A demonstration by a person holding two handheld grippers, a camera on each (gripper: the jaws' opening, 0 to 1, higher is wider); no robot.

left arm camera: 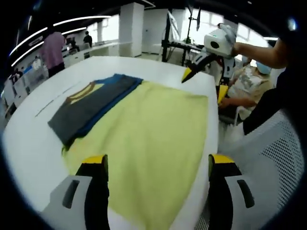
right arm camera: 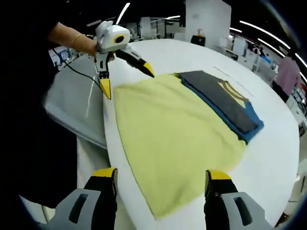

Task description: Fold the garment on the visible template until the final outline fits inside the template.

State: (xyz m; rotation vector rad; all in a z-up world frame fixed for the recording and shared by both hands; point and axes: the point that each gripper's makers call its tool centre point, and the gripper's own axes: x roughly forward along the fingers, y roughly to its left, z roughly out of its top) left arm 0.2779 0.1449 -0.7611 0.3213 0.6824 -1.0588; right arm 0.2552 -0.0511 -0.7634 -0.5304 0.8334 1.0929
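A folded garment (left arm camera: pixel 91 108), dark grey over blue with a yellow neck trim, lies on the white table (left arm camera: pixel 33 143) along the far left edge of a large yellow cloth (left arm camera: pixel 153 139). My left gripper (left arm camera: pixel 157 163) hovers open over the cloth's near end, nothing between its jaws. Held by a hand, the right gripper (left arm camera: pixel 203 86) stands open above the cloth's far right corner. In the right gripper view the garment (right arm camera: pixel 225 98) lies at the right of the yellow cloth (right arm camera: pixel 172 134). My right gripper (right arm camera: pixel 160 175) is open and empty, and the left gripper (right arm camera: pixel 127 81) is open at the far corner.
A grey mesh chair (left arm camera: pixel 268 158) stands close to the table's edge beside the cloth, also seen as the chair (right arm camera: pixel 72 105). A seated person (left arm camera: pixel 247 81) and a stand with equipment (left arm camera: pixel 175 43) are behind the table. Other people stand at desks far left.
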